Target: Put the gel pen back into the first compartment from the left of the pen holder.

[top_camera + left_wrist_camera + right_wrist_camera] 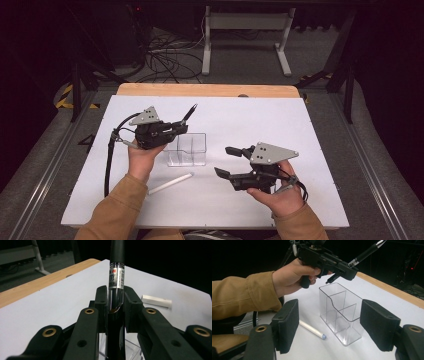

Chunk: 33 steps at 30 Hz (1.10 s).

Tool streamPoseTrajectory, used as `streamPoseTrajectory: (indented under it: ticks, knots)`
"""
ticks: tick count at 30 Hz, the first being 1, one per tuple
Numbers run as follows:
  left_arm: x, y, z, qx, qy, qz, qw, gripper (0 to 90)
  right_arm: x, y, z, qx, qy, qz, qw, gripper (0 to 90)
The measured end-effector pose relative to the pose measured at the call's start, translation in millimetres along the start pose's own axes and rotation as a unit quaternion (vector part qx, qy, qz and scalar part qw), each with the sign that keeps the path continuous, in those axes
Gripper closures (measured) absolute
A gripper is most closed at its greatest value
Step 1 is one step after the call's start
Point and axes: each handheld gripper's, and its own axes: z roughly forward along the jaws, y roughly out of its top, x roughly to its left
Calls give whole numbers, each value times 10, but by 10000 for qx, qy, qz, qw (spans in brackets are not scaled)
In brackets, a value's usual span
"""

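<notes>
A clear plastic holder (340, 313) with several compartments stands on the white table (300, 125); its compartments hold nothing. The left gripper (181, 128) pinches a black pen (116, 277) between its jaws, tilted, hanging just above the holder's rim. The right gripper (227, 161) sits with jaws spread, gripping nothing, just beside the holder. A white marker (170, 183) lies near the holder, apart from both grippers.

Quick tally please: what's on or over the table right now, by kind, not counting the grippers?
Black pen, held in the left gripper: 1
White pen, lying on the table: 1
Clear holder: 1
Total: 3
</notes>
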Motion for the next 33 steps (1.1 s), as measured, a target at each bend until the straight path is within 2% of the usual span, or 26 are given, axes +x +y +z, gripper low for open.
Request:
streamPoseTrajectory:
  ticks: [6, 15, 25, 30, 33]
  knots:
    - [34, -81, 11, 5, -51, -67, 10000, 770, 5, -4, 5, 13, 33, 5, 10000, 323]
    - [30, -162, 13, 128, 8, -69, 9999, 770, 12, -6, 8, 11, 63, 7, 10000, 321]
    - [20, -200, -9, 235, 46, -30, 9997, 768, 12, -7, 6, 7, 82, 9, 10000, 319]
    - [13, -208, -18, 251, 48, -84, 9996, 768, 12, -7, 5, 10, 82, 5, 10000, 319]
    - [2, -204, -14, 292, 72, -18, 9995, 767, 11, -7, 3, 6, 72, 0, 10000, 313]
